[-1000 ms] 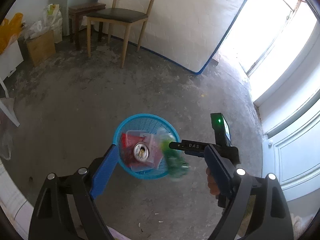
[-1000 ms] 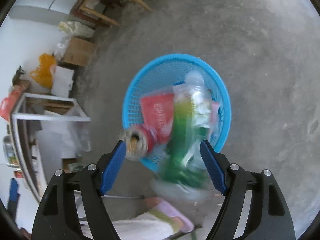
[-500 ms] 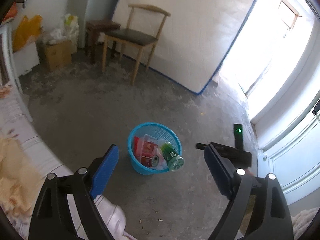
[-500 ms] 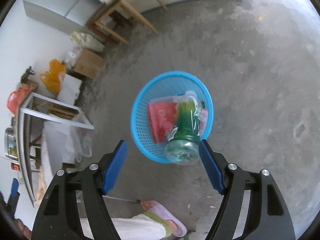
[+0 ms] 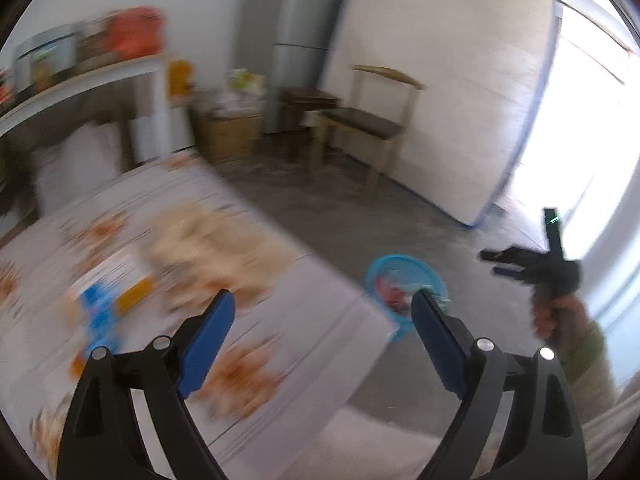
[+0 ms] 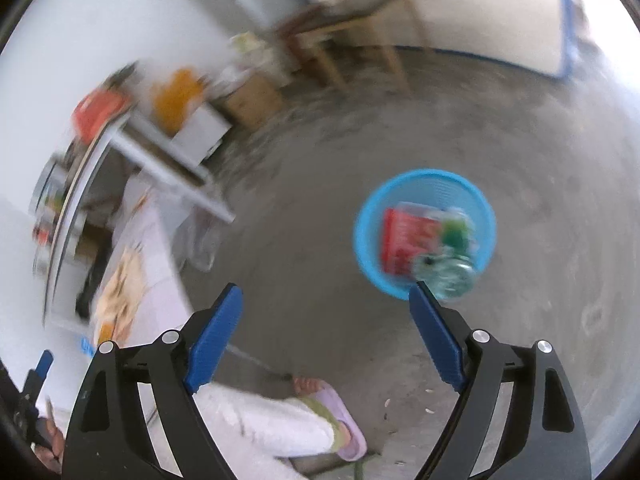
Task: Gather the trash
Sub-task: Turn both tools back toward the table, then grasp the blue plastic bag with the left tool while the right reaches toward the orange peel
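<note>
Both grippers have pulled up and away from the blue basket (image 6: 425, 204), which now sits smaller on the concrete floor (image 6: 520, 128). It holds a red packet (image 6: 404, 240) and a green bottle (image 6: 454, 256) leaning over its near rim (blurred). The left gripper (image 5: 320, 312) and right gripper (image 6: 326, 304) both gape wide, holding nothing. A patterned cloth (image 5: 280, 320) covers the table beside the basket; a wooden chair (image 5: 368, 120) stands beyond.
</note>
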